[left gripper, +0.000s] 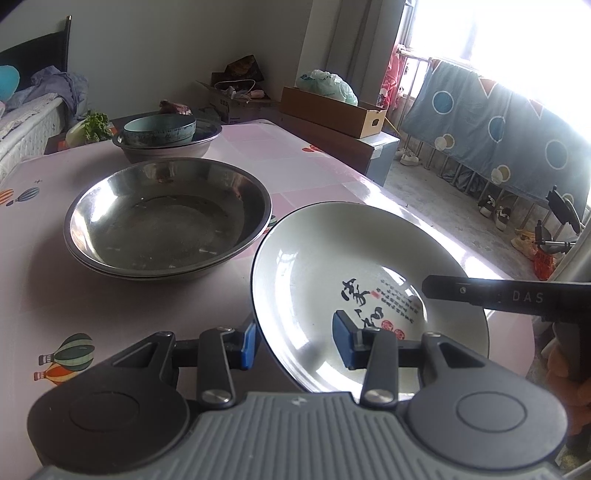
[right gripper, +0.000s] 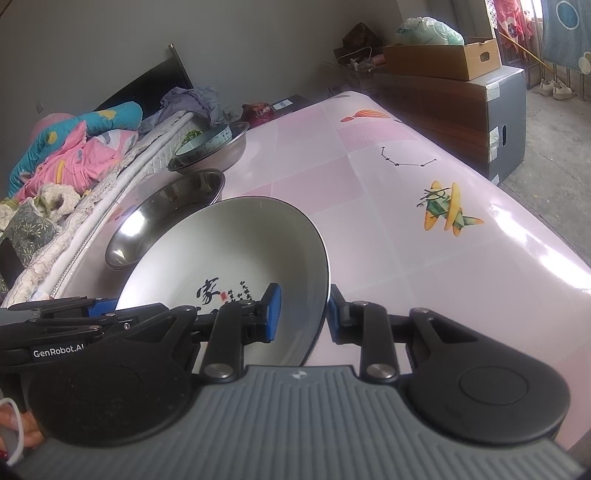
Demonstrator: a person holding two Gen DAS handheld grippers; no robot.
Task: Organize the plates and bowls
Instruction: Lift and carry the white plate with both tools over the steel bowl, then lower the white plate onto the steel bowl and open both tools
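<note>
Left tool [left gripper: 295, 341] gripping plate [left gripper: 314, 258] rim at 9 o'clock; right tool [right gripper: 303, 312] gripping rim at 3 o'clock; steel bowls [left gripper: 166, 214] sitting on surface [left gripper: 55, 295] at 11.

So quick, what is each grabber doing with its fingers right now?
Left gripper: closed on the left rim of the white plate.
Right gripper: closed on the plate's right rim.

daylight from window [left gripper: 498, 33] blown out | table [right gripper: 424, 258] glare | fisheye-bent edges | sharp
</note>
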